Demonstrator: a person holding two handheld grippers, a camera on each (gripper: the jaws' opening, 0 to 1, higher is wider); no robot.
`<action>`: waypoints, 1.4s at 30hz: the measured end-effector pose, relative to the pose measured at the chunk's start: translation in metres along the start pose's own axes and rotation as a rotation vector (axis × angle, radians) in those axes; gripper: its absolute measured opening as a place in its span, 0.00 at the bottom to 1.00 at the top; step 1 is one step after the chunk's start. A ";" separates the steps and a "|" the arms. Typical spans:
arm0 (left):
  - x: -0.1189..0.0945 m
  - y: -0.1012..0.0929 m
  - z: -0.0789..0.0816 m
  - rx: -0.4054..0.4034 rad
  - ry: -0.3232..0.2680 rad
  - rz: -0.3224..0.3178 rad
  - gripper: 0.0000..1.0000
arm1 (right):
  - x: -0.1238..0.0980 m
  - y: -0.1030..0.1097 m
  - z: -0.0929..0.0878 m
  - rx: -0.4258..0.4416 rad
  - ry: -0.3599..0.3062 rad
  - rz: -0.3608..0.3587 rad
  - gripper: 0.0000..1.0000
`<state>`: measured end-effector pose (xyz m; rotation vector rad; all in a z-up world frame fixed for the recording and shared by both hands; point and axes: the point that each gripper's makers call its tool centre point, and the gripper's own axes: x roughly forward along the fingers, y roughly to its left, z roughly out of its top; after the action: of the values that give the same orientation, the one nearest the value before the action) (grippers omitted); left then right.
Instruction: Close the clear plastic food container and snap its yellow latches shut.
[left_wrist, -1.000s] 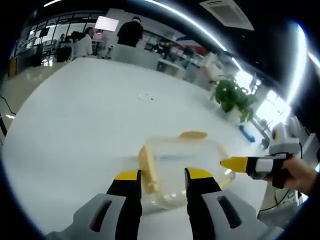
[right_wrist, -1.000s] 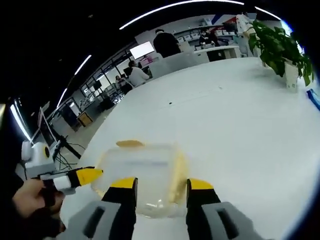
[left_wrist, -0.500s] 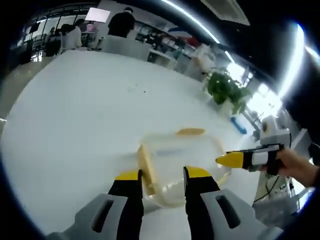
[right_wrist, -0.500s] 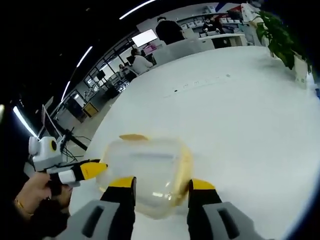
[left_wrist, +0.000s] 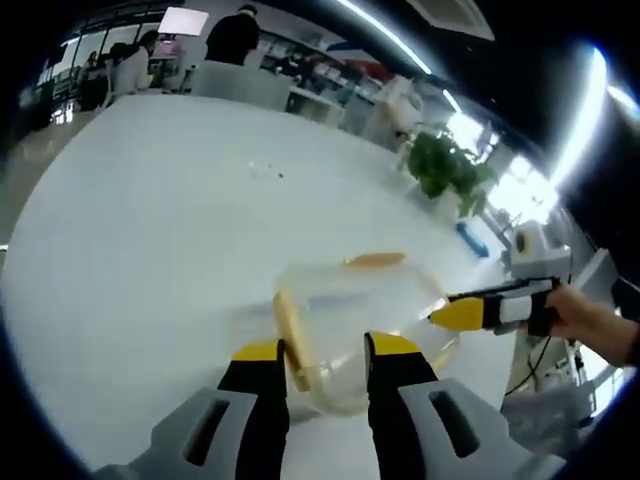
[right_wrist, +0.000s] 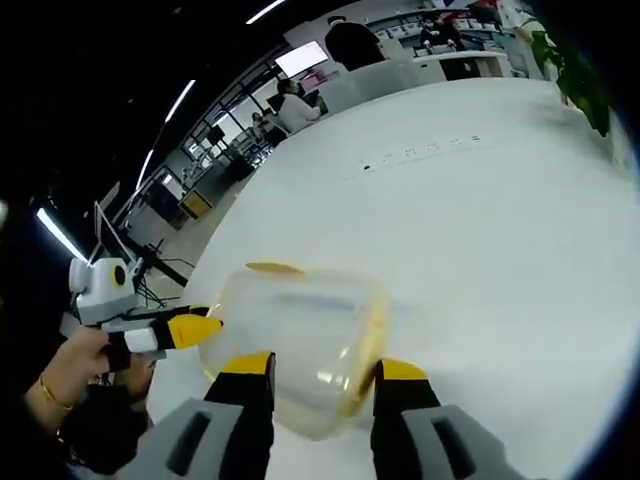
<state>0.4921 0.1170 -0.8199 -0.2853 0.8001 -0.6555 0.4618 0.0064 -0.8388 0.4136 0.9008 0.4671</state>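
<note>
The clear plastic container (left_wrist: 350, 320) lies on the white table (left_wrist: 150, 230) just beyond my left gripper (left_wrist: 325, 350), whose yellow-tipped jaws stand open over its near edge. One yellow latch (left_wrist: 290, 328) runs along its left side, another latch (left_wrist: 375, 260) sits at the far side. The right gripper (left_wrist: 452, 315), held by a hand (left_wrist: 590, 322), touches the container's right side. In the right gripper view the container (right_wrist: 300, 325) looks tilted, with latches at the far side (right_wrist: 272, 268) and the right side (right_wrist: 375, 325). My right gripper (right_wrist: 322, 368) is open at its near edge. The left gripper (right_wrist: 195, 328) meets its left side.
A potted plant (left_wrist: 445, 170) and a blue object (left_wrist: 470, 238) stand near the table's far right edge. People (left_wrist: 130, 70) sit and stand beyond the table's far end. The table (right_wrist: 500, 230) stretches wide and bare past the container; its edge drops off close to the hand (right_wrist: 70, 375).
Both views have closed in on the container and tilted. The container now looks larger and more tilted between the jaws, and each opposite gripper's tip sits closer against its side.
</note>
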 end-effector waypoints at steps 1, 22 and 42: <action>-0.001 0.002 0.000 -0.002 -0.005 0.000 0.27 | -0.001 0.001 0.001 -0.002 0.000 0.000 0.35; -0.007 -0.001 -0.011 -0.038 -0.081 0.077 0.28 | -0.011 -0.010 0.014 -0.082 -0.057 0.065 0.37; -0.015 -0.014 -0.023 -0.037 -0.115 0.105 0.30 | -0.021 -0.008 0.005 -0.099 -0.070 0.069 0.39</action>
<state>0.4612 0.1162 -0.8205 -0.3101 0.7129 -0.5212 0.4560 -0.0127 -0.8268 0.3688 0.7940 0.5548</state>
